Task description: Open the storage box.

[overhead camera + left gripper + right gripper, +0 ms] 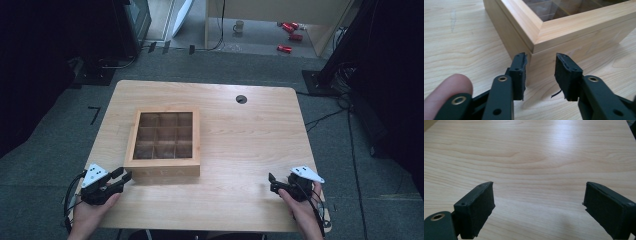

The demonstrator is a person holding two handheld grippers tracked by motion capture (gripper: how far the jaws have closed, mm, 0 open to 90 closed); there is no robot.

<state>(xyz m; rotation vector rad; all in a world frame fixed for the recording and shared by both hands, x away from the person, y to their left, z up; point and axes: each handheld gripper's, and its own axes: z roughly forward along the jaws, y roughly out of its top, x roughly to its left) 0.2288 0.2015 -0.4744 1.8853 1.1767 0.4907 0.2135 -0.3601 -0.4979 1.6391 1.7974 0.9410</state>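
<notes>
Your left gripper (pixel 540 75), jaws apart, faced the near-left corner of the square, glass-lidded wooden compartment box (pixel 163 143); your right gripper (pixel 537 207) hung wide open. Probably an approach step; next, reach the lid.

A wooden box (pixel 162 167) with a gridded window sits on the table (pixel 240 145)

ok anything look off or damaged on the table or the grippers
Mostly tidy: the wooden compartment box sits flat and shut on the table. One small flaw: the left gripper has frayed pads, with a loose black thread hanging from one. The right gripper looks fine.
</notes>
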